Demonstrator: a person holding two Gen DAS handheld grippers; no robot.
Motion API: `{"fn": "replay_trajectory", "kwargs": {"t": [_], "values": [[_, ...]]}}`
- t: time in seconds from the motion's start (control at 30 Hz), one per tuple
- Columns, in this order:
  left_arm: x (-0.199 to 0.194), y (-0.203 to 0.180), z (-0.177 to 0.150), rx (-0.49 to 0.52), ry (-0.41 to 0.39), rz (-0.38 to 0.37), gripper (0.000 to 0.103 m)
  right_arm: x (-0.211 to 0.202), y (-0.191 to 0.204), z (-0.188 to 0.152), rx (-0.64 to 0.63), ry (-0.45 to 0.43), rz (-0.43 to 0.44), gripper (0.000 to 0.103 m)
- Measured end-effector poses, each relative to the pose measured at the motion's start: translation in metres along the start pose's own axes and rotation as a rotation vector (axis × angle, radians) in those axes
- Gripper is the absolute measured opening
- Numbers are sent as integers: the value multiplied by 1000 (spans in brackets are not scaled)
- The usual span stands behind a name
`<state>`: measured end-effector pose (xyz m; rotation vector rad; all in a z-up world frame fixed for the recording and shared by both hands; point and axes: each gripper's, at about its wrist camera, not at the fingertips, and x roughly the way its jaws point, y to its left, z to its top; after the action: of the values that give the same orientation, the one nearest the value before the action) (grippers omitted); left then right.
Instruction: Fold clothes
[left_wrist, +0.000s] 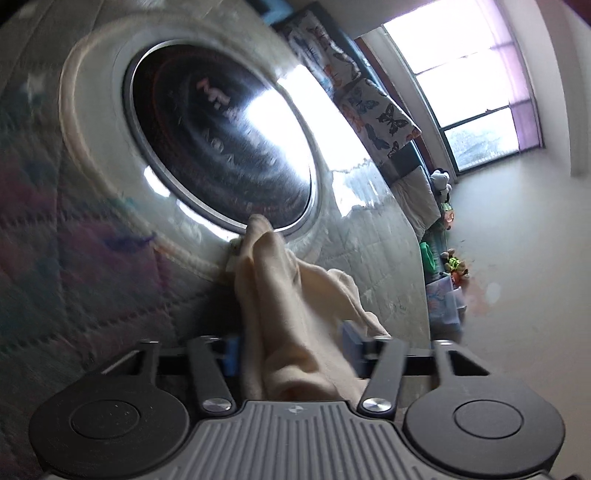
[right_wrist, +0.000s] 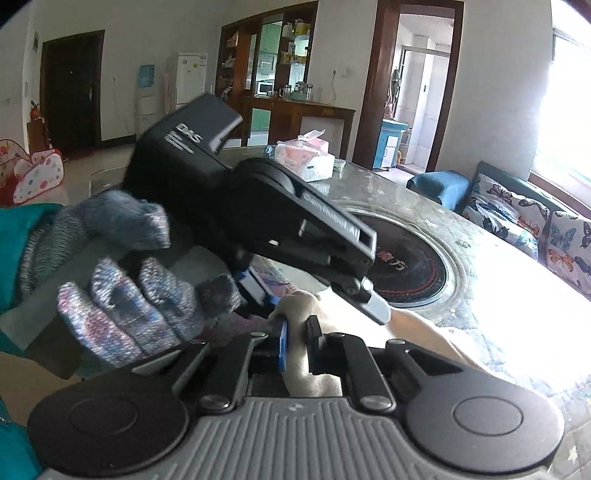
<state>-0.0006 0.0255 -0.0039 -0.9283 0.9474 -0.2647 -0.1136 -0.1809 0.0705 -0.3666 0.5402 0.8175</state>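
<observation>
My right gripper (right_wrist: 295, 339) is pinched tight on a fold of the cream-coloured soft cloth garment (right_wrist: 301, 365), the fabric bunched up between the blue pad and the black one. The rest of that garment trails across the quilted pale bench (right_wrist: 498, 306) towards the round black glass cooktop (right_wrist: 410, 266) set into it; two red characters show on the glass, the second reads "方", the first is hidden.

My left gripper (left_wrist: 291, 347) has the same cream cloth (left_wrist: 295, 314) running up between its two blue pads, but whether they press on it I cannot tell. From the right-wrist camera I see that gripper's black body (right_wrist: 258, 206) tilted down over the cloth, white letters "DAS" on its housing, smaller print below too blurred to read, and one grey knitted glove (right_wrist: 125, 295) wrapped round the handle, a teal sleeve (right_wrist: 22, 236) behind.

In the left view the cooktop (left_wrist: 221, 136) shows pale lettering, smeared by motion, unreadable.

Count: one garment, two grippers, one cooktop, one pink-and-white tissue pack (right_wrist: 306, 155) at the far bench edge, two butterfly-print cushions (right_wrist: 535, 225) on the sofa.
</observation>
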Motion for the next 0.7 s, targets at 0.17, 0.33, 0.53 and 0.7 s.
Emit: {"fn": "replay_trajectory", "kwargs": {"t": [0.17,0.33,0.53,0.7], "values": [[1,7,2,1,-1,19,23,-7,-8,-6,41,-2,11,16],[0,5,1,26,-9,30,22,-27,-33,-19,147,-17,-49,17],[-1,0,-2,74,-24,49,22,-46,-92,-48,291,23,-259,20],[-1,-3,-2,94,-29,61,22,-53,-154,-78,443,69,-403,24]]}}
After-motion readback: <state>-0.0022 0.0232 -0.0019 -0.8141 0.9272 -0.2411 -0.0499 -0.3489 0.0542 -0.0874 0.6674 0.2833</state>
